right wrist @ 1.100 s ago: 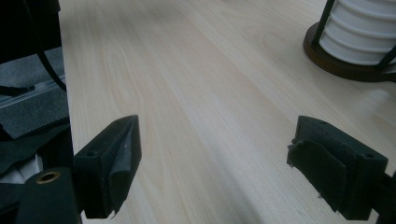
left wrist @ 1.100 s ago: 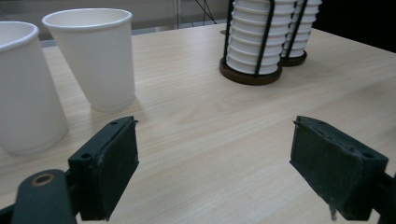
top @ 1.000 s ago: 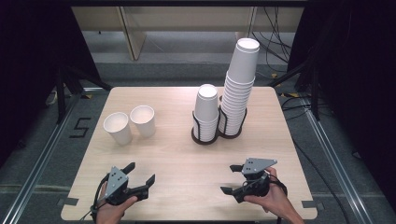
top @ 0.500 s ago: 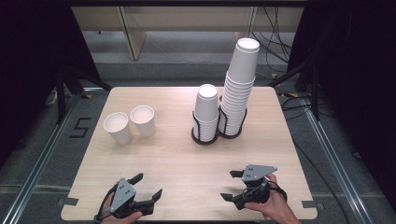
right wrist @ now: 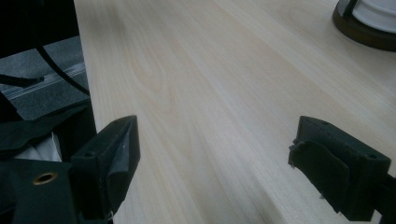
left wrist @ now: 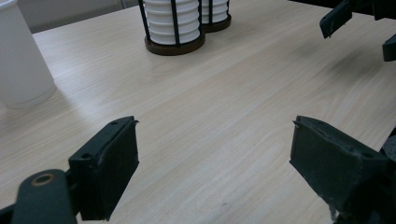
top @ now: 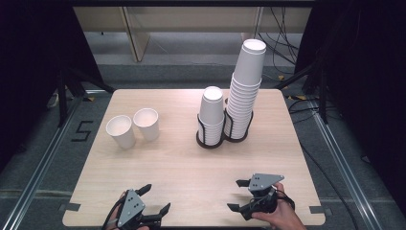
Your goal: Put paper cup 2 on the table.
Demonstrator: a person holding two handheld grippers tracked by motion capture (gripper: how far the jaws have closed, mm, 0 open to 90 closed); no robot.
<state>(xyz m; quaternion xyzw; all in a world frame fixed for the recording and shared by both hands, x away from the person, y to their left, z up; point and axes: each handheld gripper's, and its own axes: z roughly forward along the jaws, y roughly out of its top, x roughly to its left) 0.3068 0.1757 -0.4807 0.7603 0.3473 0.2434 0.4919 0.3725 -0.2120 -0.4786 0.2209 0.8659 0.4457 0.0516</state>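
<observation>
Two loose white paper cups [top: 120,131] [top: 146,123] stand upright at the table's left. A short cup stack [top: 211,112] and a tall cup stack [top: 245,86] sit in a black double wire holder [top: 210,141] at the centre right. My left gripper [top: 155,197] is at the near edge, open, with nothing between its jaws [left wrist: 215,154]. Its own view has a loose cup [left wrist: 21,60] at the left and the holder [left wrist: 173,28] ahead. My right gripper [top: 233,195] is held near the front right, open and empty [right wrist: 215,158], pointing left across the table.
The wooden table [top: 167,163] lies bare between the grippers and the cups. The right gripper view shows the table's left edge [right wrist: 86,93] with dark floor beyond, and the holder's base [right wrist: 364,25] at the top right. Cables lie on the floor behind the table.
My left gripper has drawn back toward the table's near edge. The right gripper has barely shifted. Cups and holder stay as they were.
</observation>
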